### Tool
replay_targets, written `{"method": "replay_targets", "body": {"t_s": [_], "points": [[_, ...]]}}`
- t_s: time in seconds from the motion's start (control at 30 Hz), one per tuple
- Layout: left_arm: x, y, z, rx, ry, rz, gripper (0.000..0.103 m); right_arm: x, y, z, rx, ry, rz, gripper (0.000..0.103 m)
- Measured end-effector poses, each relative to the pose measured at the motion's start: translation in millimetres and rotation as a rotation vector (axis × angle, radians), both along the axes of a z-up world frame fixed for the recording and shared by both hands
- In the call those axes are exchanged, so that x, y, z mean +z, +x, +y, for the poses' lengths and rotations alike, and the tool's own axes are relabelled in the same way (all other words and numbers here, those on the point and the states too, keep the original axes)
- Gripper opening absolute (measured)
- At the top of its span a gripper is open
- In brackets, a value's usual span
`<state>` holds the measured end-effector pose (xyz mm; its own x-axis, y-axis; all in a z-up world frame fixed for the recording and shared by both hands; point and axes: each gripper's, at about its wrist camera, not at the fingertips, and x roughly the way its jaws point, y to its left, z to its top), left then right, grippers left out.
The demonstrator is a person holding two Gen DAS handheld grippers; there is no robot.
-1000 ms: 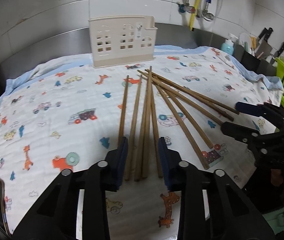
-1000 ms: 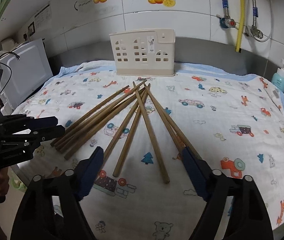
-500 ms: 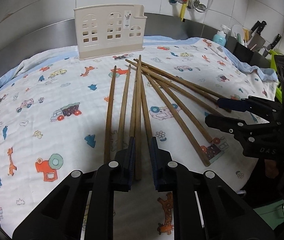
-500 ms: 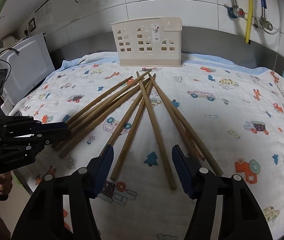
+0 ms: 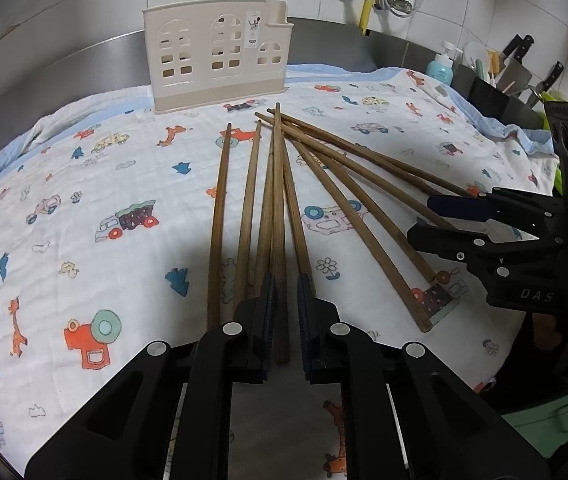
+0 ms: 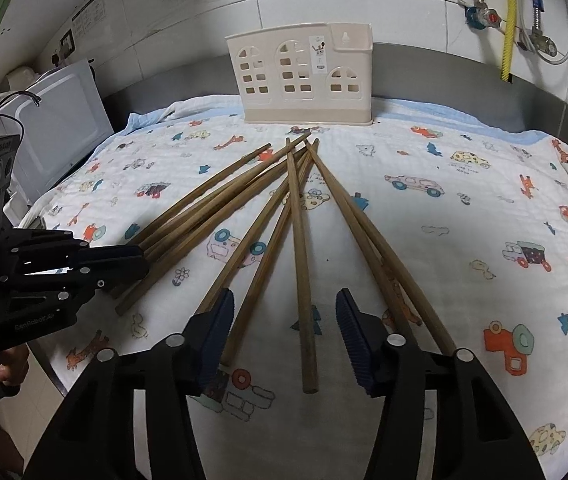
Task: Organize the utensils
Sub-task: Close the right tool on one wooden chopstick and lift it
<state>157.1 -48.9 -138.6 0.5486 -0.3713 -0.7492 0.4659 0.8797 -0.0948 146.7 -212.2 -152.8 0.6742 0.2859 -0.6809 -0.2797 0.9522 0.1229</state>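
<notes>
We see the chopsticks (image 5: pixel 280 216) fanned on the printed cloth (image 5: pixel 84 184), tips pointing at the cream holder (image 5: pixel 216 56) by the far wall. Our left tongs (image 5: pixel 284 300) are closing on one chopstick's near end; whether the pads already press it, we cannot quite tell. Our right tongs (image 6: pixel 282 322) are closing around two chopsticks, pads not touching. The sticks look light, stiff and smooth, so we grip the thick ends squarely.

Chopsticks (image 5: pixel 280 208) on cloth (image 5: pixel 84 200) — holder (image 5: pixel 216 60) behind.
</notes>
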Motion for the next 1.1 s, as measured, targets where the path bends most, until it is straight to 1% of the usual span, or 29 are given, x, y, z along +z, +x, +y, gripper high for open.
{"method": "replay_targets", "body": {"t_s": [0.07, 0.23, 0.3, 0.47, 0.57, 0.67, 0.7, 0.87, 0.93, 1.1], "points": [[-4.7, 2.2, 0.2, 0.012, 0.013, 0.018, 0.011, -1.2, 0.8, 0.2, 0.001, 0.0, 0.004, 0.048], [-4.9, 2.9, -0.9, 0.021, 0.013, 0.014, 0.011, -3.9, 2.7, 0.6, 0.002, 0.005, 0.01, 0.046], [-4.8, 4.0, -1.3, 0.025, 0.012, 0.018, 0.011, -4.0, 3.1, 1.5, 0.006, 0.005, 0.008, 0.043], [-4.8, 4.5, -1.4, 0.035, 0.008, 0.017, 0.011, -4.5, 4.3, 1.7, 0.005, 0.004, 0.005, 0.042], [-5.2, 4.6, -0.4, 0.038, -0.001, 0.016, 0.011, -4.1, 5.0, -1.7, -0.007, 0.022, 0.004, 0.037], [-5.8, 4.7, -0.3, 0.04, -0.007, 0.015, 0.011, -4.4, 5.7, -4.7, -0.021, 0.03, 0.007, 0.034], [-5.8, 4.9, -0.7, 0.042, -0.007, 0.016, 0.011, -4.2, 5.9, -5.2, -0.03, 0.028, 0.006, 0.031], [-5.7, 5.7, 1.1, 0.043, -0.021, 0.022, 0.011, -4.6, 6.3, -8.5, -0.038, 0.039, 0.01, 0.026], [-5.8, 6.0, 1.6, 0.043, -0.025, 0.024, 0.011, -3.8, 5.9, -10.7, -0.044, 0.047, 0.007, 0.026], [-6.3, 5.7, 1.9, 0.046, -0.03, 0.024, 0.011, -6.3, 6.2, -15.9, -0.064, 0.054, 0.011, 0.016]]}}
